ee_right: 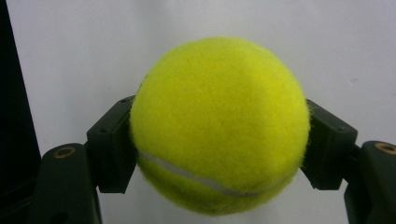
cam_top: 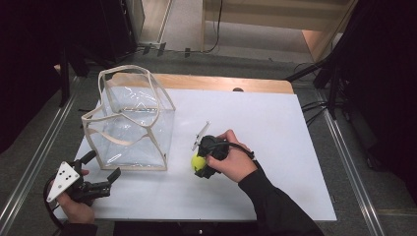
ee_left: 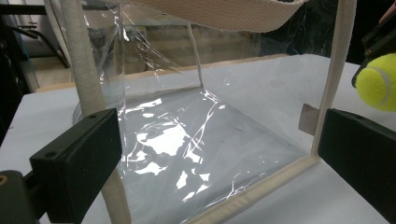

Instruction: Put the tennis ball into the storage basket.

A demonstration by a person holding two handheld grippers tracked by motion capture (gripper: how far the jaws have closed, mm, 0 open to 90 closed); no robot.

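Jaws of your right gripper (cam_top: 200, 166) are clamped on the tennis ball (cam_top: 198, 162), one pad on each side, holding it just over the white table (cam_top: 275, 147). From there the clear bag (cam_top: 132, 123) stands to the left and slightly farther off, its near right corner close beside the ball. Its open mouth, ringed by the cream webbing handles (cam_top: 123, 78), faces up, so I judge you must carry the ball up and left over that rim. Your left gripper (cam_top: 101, 173) waits at the bag's near left corner, jaws wide apart around nothing, nearer the bag and able to steady it.
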